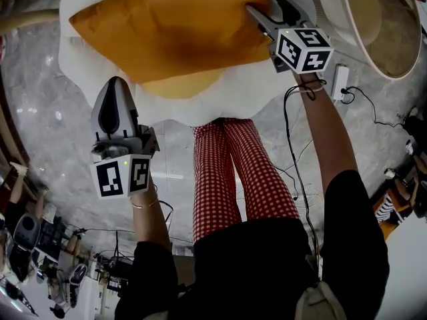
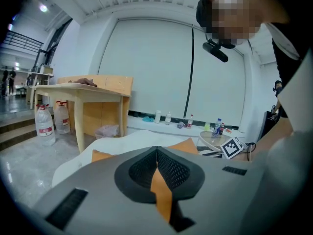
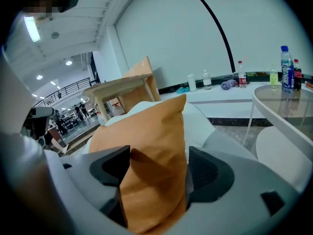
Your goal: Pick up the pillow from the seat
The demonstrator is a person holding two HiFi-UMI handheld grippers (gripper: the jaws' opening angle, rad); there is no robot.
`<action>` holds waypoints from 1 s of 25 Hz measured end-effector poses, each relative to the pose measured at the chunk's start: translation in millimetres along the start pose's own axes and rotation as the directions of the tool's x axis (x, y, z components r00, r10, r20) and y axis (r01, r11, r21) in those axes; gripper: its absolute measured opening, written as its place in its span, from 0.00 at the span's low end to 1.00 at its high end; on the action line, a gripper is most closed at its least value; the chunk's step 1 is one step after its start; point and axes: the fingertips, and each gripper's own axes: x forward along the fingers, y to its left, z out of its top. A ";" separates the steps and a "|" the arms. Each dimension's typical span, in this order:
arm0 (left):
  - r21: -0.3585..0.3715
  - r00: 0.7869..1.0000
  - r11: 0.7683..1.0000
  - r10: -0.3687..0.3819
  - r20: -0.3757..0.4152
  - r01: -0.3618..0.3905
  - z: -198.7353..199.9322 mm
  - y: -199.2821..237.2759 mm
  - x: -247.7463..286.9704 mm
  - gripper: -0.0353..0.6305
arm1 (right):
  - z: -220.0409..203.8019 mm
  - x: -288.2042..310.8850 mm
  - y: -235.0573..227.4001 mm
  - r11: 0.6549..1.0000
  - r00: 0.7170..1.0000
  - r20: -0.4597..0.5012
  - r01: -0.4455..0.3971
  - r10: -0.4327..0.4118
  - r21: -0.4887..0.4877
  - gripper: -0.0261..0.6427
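Observation:
An orange pillow (image 1: 173,25) lies on a white cushioned seat (image 1: 220,95), with a paler yellow patch showing under its near edge. My right gripper (image 1: 261,9) is at the pillow's right corner. In the right gripper view the pillow (image 3: 151,151) stands edge-on between the widely spread jaws and fills the gap, and the right gripper (image 3: 159,153) is open. My left gripper (image 1: 115,82) hangs shut and empty by the seat's front left edge, off the pillow. In the left gripper view the shut left gripper (image 2: 157,153) points over the seat (image 2: 132,141), with pillow corners (image 2: 100,155) showing beyond it.
A round side table (image 1: 380,25) with bottles (image 3: 287,67) stands right of the seat. A power strip (image 1: 340,82) and cables lie on the marble floor. The person's red-checked legs (image 1: 233,172) are close to the seat's front. A wooden table (image 2: 83,89) and water jugs (image 2: 46,124) stand beyond.

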 end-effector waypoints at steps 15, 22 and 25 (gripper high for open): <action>-0.019 1.000 1.000 0.004 -0.019 -0.005 -9.6 8.7 2.7 0.07 | -13.4 26.4 -9.2 0.985 0.987 -0.018 -0.160 0.161 0.065 0.62; -0.028 0.999 1.000 0.007 -0.033 -0.008 -16.9 13.3 1.6 0.07 | -18.0 34.2 -7.1 0.974 0.982 -0.003 -0.185 0.187 0.130 0.62; -0.027 0.999 0.999 0.016 -0.034 -0.017 -18.7 17.5 1.0 0.07 | -17.6 36.1 -5.8 0.976 0.984 -0.003 -0.177 0.178 0.127 0.62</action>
